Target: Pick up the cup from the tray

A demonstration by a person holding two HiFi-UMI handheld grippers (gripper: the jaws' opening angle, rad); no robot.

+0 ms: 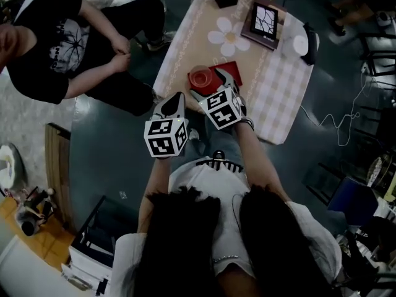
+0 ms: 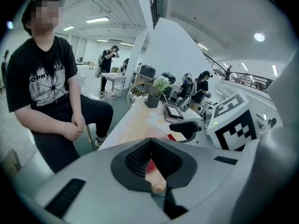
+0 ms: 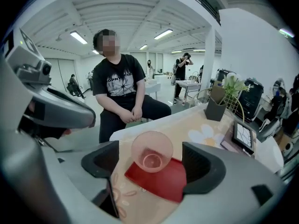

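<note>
A translucent pink cup [image 3: 152,157] stands upright on a red tray [image 3: 166,183] near the table's front corner; in the head view the cup [image 1: 200,79] sits on the tray's [image 1: 230,69] left part. My right gripper [image 3: 150,166] is open, its jaws to either side of the cup and short of it, touching nothing. From above, the right gripper [image 1: 212,85] hovers at the tray's near edge. My left gripper [image 1: 173,104] hangs just off the table's front-left corner, jaws together and empty. In its own view the left gripper [image 2: 150,148] looks shut.
A person in a black T-shirt [image 1: 62,42] sits to the left of the table [image 1: 185,42]. Farther back on the cloth are a framed picture [image 1: 263,20], a dark pot with flowers [image 3: 217,106], and a white and black object [image 1: 304,44] at the right edge.
</note>
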